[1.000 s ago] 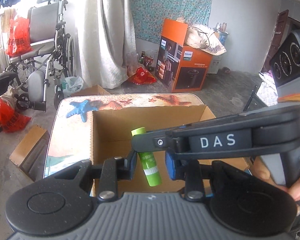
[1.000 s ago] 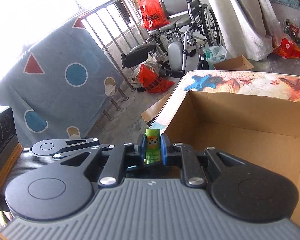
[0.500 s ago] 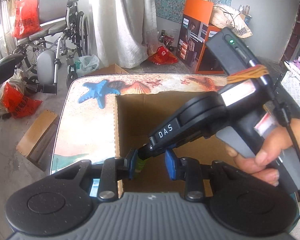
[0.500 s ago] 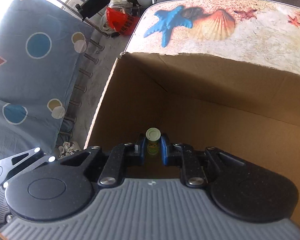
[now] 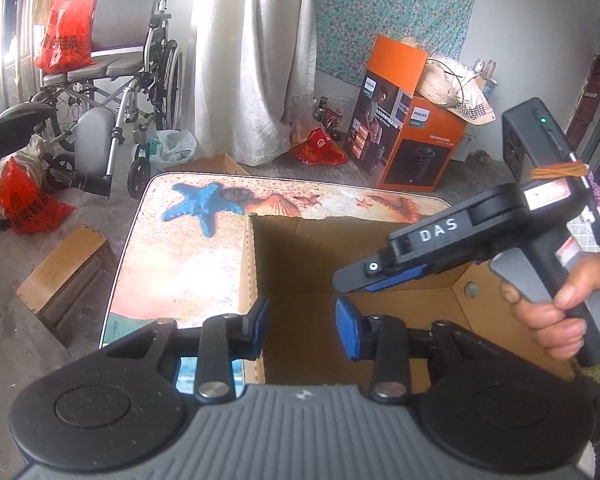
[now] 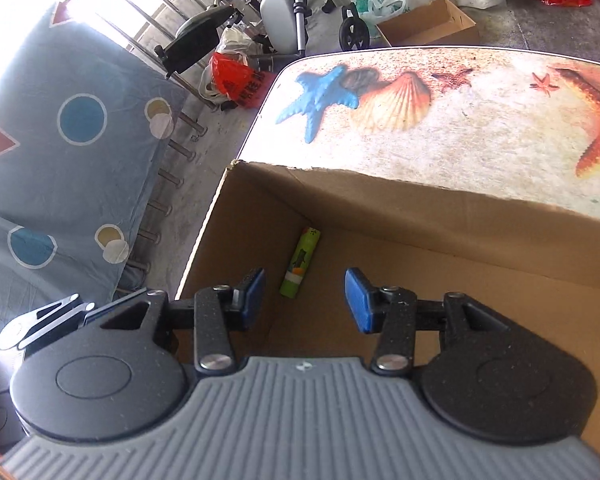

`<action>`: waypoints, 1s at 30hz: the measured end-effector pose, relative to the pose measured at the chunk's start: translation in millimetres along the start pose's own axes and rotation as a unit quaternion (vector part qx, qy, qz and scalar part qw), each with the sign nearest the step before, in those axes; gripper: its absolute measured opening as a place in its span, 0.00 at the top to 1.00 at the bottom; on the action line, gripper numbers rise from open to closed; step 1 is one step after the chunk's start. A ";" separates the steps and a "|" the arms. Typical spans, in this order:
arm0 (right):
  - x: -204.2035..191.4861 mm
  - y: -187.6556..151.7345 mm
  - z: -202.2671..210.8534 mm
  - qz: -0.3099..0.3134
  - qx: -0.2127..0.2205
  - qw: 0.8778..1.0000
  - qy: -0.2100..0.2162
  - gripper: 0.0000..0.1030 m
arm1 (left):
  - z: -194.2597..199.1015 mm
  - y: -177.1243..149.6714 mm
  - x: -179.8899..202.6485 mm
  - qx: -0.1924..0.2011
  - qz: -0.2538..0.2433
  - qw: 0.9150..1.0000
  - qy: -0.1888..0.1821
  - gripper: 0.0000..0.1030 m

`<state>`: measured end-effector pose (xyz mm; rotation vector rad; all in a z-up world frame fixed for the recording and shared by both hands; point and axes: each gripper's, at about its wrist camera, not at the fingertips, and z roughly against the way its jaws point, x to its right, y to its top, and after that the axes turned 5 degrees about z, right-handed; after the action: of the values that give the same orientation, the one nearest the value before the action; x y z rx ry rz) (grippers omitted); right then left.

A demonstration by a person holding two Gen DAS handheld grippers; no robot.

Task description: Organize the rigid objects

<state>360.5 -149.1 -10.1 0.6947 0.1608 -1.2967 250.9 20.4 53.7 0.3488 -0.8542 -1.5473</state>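
Cluttered room here, concrete floor, and a low table with a beach print (blue starfish, shells) taking up the middle. On the table sits an open cardboard box, and that's where the action is.

The thing being tidied is a green glue stick. It's lying flat on the box floor, tucked into the far-left corner, just beside the left wall, touching nothing else that I can see. From the left wrist view the stick isn't visible at all.

The right gripper hangs over the box pointing down into it, jaws spreading apart right now, and nothing is between the blue pads; the stick lies below and beyond them. In the left wrist view you can see the same tool from the side, held by a hand at the right edge.

The left gripper sits near the box's near-left corner, its jaws also opening, with nothing in them, only bare cardboard behind.

Further out: a wheelchair at far left, a white curtain, an orange appliance carton at the back wall, and red plastic bags on the floor.
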 end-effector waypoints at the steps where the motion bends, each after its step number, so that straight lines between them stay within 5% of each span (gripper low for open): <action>1: 1.5 -5.5 11.8 0.001 -0.002 1.000 -0.004 0.56 | 1.2 -1.3 -1.1 0.001 0.002 1.000 -0.004 0.62; 6: 12.7 -43.8 33.9 0.036 -0.077 0.994 -0.072 0.55 | 2.7 -5.5 -5.7 0.002 0.004 1.000 -0.017 0.62; 10: 47.7 -76.5 22.5 -0.067 -0.186 0.978 -0.068 0.55 | 3.1 -7.7 -8.8 0.007 0.008 1.000 -0.016 0.62; 14: 69.7 -103.0 11.3 -0.148 -0.244 0.957 -0.055 0.54 | 3.5 -9.9 -8.1 0.009 0.009 1.000 -0.021 0.62; 19: 70.5 -104.1 -10.3 -0.170 -0.240 0.955 -0.038 0.51 | 4.7 -11.7 -5.6 0.009 0.009 1.000 -0.025 0.62; 21: 63.9 -96.2 -9.1 -0.159 -0.213 0.963 -0.031 0.53 | 7.6 -13.0 -5.5 0.011 0.008 1.000 -0.024 0.62; 30: 32.1 -76.3 -22.8 -0.125 -0.166 0.978 -0.026 0.78 | 16.6 -15.2 -10.8 0.018 0.014 1.000 -0.019 0.62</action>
<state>305.8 -170.7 -72.6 0.3621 0.4235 -1.4817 230.9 35.1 51.7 0.3342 -0.9137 -1.5189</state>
